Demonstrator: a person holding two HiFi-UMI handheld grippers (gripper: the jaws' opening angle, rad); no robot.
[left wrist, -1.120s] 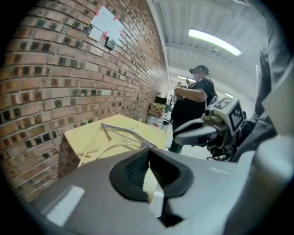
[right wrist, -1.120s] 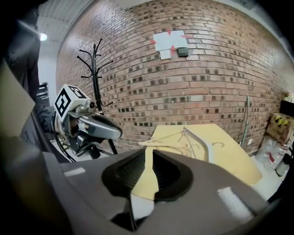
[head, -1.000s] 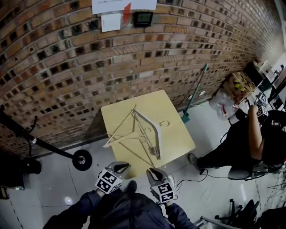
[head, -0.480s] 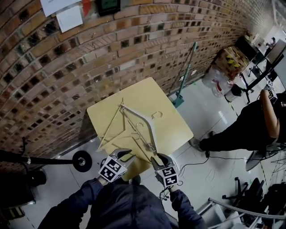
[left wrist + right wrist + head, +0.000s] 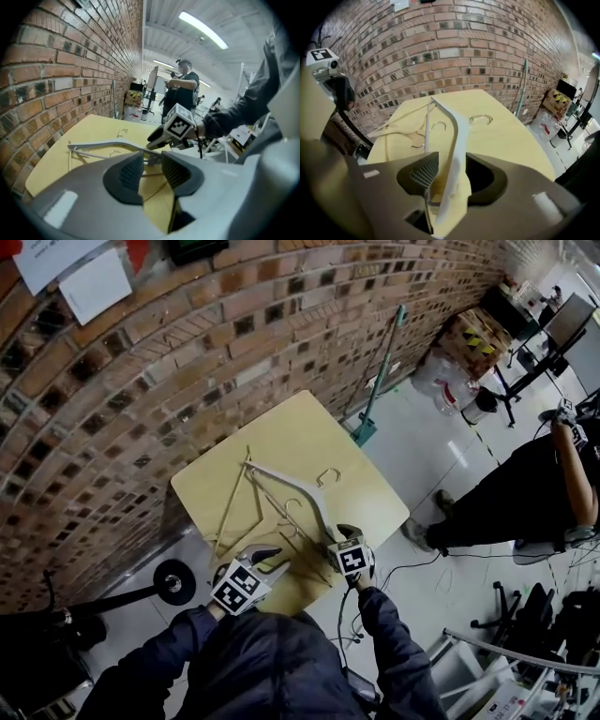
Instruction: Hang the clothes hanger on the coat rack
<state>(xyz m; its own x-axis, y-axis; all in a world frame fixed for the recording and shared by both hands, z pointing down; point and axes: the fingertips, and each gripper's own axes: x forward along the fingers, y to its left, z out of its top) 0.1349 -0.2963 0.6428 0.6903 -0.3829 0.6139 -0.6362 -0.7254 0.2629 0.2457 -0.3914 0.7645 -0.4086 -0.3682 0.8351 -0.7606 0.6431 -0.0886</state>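
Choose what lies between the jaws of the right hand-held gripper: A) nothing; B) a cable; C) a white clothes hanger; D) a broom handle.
C: the white clothes hanger passes between the jaws of the right hand-held gripper, which have just been opening.

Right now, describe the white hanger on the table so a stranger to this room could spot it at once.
By the brick wall stands a yellow table. On it lie several hangers. The white hanger is the broad, curved one; the wooden hangers beside it are thin and tan.
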